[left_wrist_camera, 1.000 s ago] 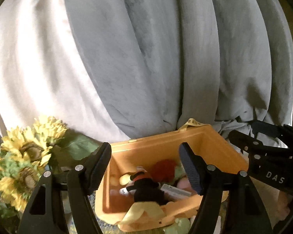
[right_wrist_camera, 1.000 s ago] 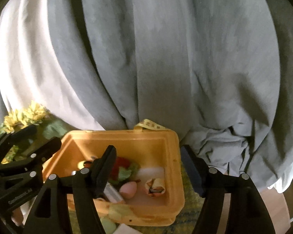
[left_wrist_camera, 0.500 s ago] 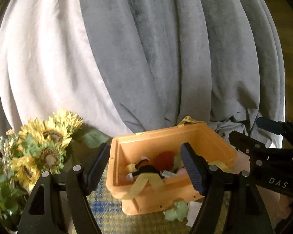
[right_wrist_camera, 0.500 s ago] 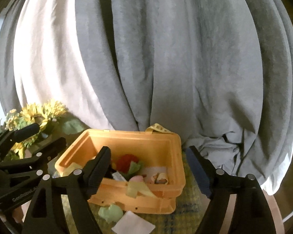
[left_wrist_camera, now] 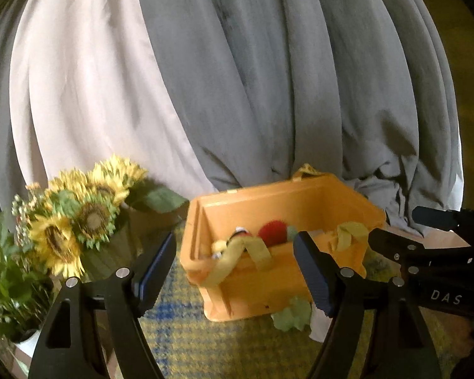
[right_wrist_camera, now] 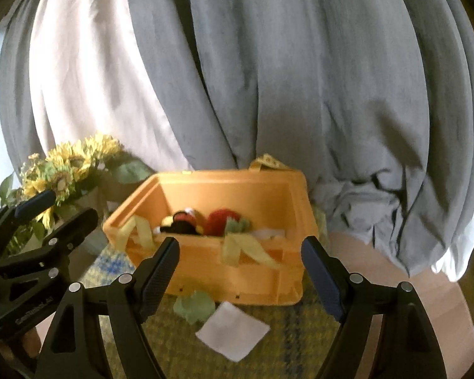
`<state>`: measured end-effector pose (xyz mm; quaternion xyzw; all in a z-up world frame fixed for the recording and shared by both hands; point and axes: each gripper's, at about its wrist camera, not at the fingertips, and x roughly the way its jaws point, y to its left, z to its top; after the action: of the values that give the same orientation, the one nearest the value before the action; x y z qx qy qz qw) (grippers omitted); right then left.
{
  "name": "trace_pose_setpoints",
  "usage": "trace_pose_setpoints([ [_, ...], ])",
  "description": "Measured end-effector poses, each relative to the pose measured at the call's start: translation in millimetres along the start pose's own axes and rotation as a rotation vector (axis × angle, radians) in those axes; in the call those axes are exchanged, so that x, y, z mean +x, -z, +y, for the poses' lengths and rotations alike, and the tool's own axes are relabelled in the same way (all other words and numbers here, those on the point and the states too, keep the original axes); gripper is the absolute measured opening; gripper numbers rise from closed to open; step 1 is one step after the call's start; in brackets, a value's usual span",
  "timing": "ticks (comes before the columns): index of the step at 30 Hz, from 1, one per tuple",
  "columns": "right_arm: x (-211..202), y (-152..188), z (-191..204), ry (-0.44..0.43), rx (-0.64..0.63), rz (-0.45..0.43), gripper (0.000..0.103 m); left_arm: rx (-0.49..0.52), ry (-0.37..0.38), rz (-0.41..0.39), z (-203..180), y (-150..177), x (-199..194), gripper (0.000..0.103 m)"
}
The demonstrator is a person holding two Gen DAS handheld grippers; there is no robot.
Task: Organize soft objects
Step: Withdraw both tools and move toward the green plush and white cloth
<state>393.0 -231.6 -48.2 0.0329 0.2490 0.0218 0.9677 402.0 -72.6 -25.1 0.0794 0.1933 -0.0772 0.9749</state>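
Observation:
An orange plastic bin (left_wrist_camera: 278,281) (right_wrist_camera: 224,271) stands on a yellow-and-blue plaid cloth (right_wrist_camera: 287,325). It holds soft toys: a red plush (right_wrist_camera: 221,221) (left_wrist_camera: 273,232), a black plush (right_wrist_camera: 181,225) and a yellow ribbon (left_wrist_camera: 233,260) draped over its front wall. A green soft piece (right_wrist_camera: 194,306) (left_wrist_camera: 292,314) and a white square cloth (right_wrist_camera: 232,331) lie on the plaid cloth in front of the bin. My left gripper (left_wrist_camera: 235,273) is open and empty, short of the bin. My right gripper (right_wrist_camera: 240,276) is open and empty, above the green piece and white cloth.
A bunch of sunflowers (left_wrist_camera: 79,218) (right_wrist_camera: 69,164) stands left of the bin. Grey and white curtains (left_wrist_camera: 237,79) hang right behind the bin. A bare wooden tabletop (right_wrist_camera: 426,300) shows at the right. Each gripper appears in the other's view, the right one (left_wrist_camera: 436,252) and the left one (right_wrist_camera: 31,237).
Both grippers have pulled back and lower from over the bin. The bin's front wall, the green piece and the white cloth have come into view.

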Motion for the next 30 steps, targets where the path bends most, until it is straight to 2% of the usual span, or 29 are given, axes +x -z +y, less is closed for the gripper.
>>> trace_pose_setpoints([
  [17, 37, 70, 2, -0.029, -0.015, 0.259, 0.08, 0.012, 0.0, 0.209, -9, 63, 16, 0.076],
  [22, 53, 84, 3, -0.041, -0.027, 0.317, 0.08, 0.01, 0.024, 0.272, -9, 79, 31, 0.076],
  [30, 78, 106, 8, -0.072, -0.053, 0.391, 0.08, 0.013, 0.026, 0.328, -5, 97, 45, 0.076],
])
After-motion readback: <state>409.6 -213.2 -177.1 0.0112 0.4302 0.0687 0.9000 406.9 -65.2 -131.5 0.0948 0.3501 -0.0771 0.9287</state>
